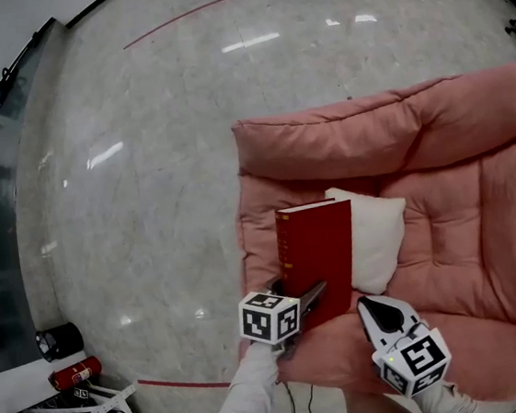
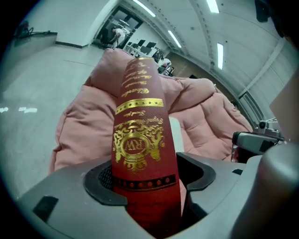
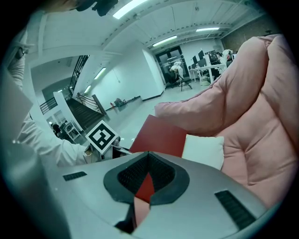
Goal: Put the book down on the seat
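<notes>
A dark red book (image 1: 317,250) with gold print on its spine (image 2: 140,135) rests on the pink padded seat (image 1: 464,224) and leans on a white pillow (image 1: 376,229). My left gripper (image 1: 310,295) is at the book's near end. The spine runs between its jaws (image 2: 149,177), and a thin dark gap shows on the right side, so it is open around the book. My right gripper (image 1: 373,306) hovers just right of the book over the seat's front, shut and empty. Past its tips (image 3: 148,163) I see the red cover (image 3: 161,135) and the pillow (image 3: 203,150).
The seat's thick backrest (image 1: 388,126) rises behind the book. A glossy stone floor (image 1: 143,168) lies to the left, with a red line (image 1: 177,20). A red cylinder (image 1: 73,372), a black round object (image 1: 60,340) and cables lie at the lower left.
</notes>
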{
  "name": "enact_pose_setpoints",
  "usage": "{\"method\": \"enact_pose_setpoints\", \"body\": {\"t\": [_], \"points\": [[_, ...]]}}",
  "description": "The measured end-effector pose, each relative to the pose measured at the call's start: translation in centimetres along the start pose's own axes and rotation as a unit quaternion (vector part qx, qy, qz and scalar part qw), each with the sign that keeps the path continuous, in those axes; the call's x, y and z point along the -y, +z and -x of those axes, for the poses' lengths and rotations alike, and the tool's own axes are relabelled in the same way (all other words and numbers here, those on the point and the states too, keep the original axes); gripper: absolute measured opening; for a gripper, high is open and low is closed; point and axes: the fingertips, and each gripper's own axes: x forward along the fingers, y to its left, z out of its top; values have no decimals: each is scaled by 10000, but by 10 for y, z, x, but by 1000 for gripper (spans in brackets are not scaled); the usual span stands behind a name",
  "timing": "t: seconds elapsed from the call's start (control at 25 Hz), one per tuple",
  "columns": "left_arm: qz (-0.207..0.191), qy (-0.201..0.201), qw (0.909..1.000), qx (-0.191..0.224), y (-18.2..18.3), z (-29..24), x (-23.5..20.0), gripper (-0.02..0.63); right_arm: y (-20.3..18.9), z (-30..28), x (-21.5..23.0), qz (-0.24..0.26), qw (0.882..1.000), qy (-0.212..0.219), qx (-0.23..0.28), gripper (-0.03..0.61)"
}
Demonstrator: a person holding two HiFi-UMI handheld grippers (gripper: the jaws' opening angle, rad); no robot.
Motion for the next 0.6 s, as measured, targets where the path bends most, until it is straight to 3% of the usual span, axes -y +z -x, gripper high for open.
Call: {"method": "enact_pose_setpoints", "body": {"t": [0.08,0.2,0.32,0.6], "points": [[-155,214,9996,-135,-6,1,-4,358,-2,2,-4,-25,10000,17,-24,0],[-300,617,9976,-131,-9,10,-12,392,-3,5,-12,-16,10000,75,-31,0],[-241,907,9956,-13,-7,20,-20,399,-2,6,-18,3,9999,144,-19,0],[-131,1144,9933,140,-8,48,-22,403,3,12,-34,66,9996,272,75,0]]}}
